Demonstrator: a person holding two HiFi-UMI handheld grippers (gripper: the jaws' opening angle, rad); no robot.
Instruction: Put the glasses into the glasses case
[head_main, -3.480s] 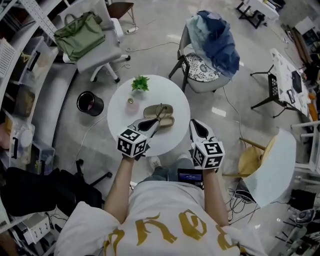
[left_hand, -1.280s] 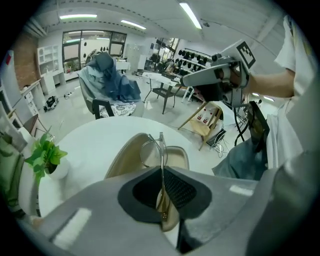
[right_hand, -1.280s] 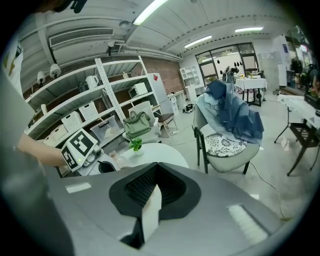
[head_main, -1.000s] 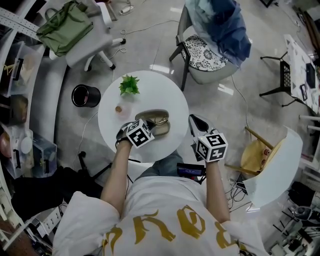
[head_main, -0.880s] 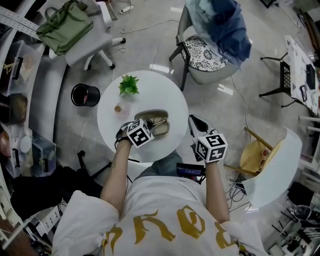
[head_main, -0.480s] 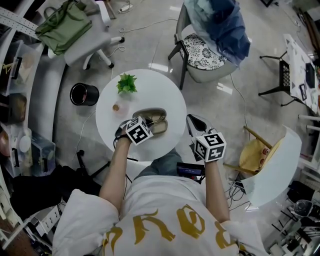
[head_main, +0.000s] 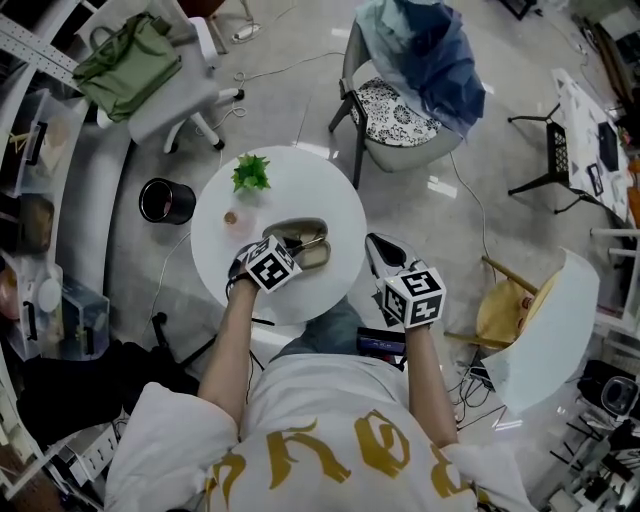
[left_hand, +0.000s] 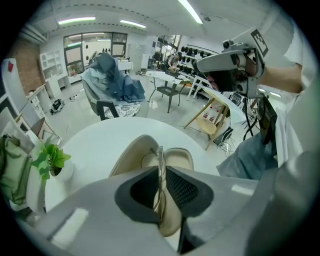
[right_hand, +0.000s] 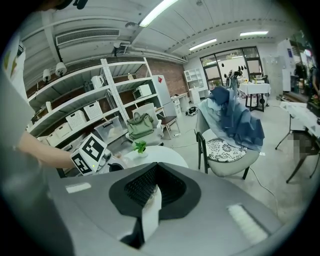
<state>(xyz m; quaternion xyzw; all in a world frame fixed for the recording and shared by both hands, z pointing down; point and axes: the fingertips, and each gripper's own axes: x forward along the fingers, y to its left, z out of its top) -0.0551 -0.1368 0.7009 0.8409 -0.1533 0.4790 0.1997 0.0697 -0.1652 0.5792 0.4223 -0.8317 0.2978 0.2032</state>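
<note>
A beige glasses case (head_main: 300, 230) lies open near the middle of the round white table (head_main: 335, 205). My left gripper (head_main: 296, 248) hangs just over it, shut on the thin-framed glasses (left_hand: 160, 175), which show edge-on between the jaws above the open case (left_hand: 175, 160). My right gripper (head_main: 372, 242) is off the table's right edge, about a hand's width from the case. Its jaws (right_hand: 156, 167) meet with nothing between them. In the left gripper view, the right gripper (left_hand: 227, 57) shows at the upper right.
A small potted plant (head_main: 250, 174) and a tiny jar (head_main: 232, 217) stand on the table's far left. Around the table are a black bin (head_main: 160, 200), a chair with blue clothing (head_main: 415, 55), a white chair carrying a green bag (head_main: 135, 65) and a yellow chair (head_main: 500, 315).
My left gripper has carried the glasses forward, from the table's near edge to right over the open case. The right gripper has barely moved. The head view has shifted a little.
</note>
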